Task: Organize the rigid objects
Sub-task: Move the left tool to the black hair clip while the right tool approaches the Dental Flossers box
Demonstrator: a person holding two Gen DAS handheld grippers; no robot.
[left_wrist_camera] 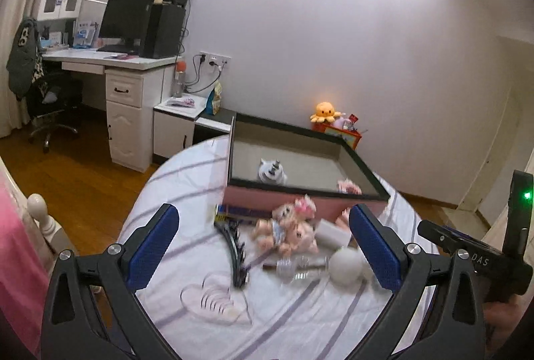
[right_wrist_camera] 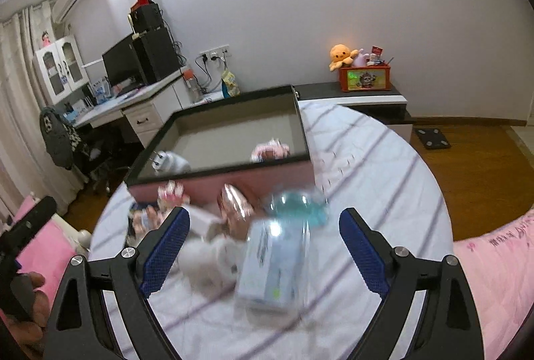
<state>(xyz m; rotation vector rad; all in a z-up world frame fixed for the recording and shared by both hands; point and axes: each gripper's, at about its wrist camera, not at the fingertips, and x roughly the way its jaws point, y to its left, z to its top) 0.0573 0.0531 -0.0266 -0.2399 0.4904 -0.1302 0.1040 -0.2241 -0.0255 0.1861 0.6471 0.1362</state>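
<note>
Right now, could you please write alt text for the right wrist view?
The open right gripper hovers over a blurred pale blue box on a striped round table, holding nothing. Beyond lies a clutter of small items and a shallow black-rimmed tray.

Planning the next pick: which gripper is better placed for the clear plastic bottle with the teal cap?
Right. The right gripper is open with the bottle between its fingers; the left gripper faces the dolls.

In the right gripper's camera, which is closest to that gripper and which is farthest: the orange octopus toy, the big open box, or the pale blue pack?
1. Pale blue pack: between the right gripper's fingers, on the bed.
2. Big open box: behind the pack, mid-bed.
3. Orange octopus toy: farthest, by the wall, upper right.
</note>
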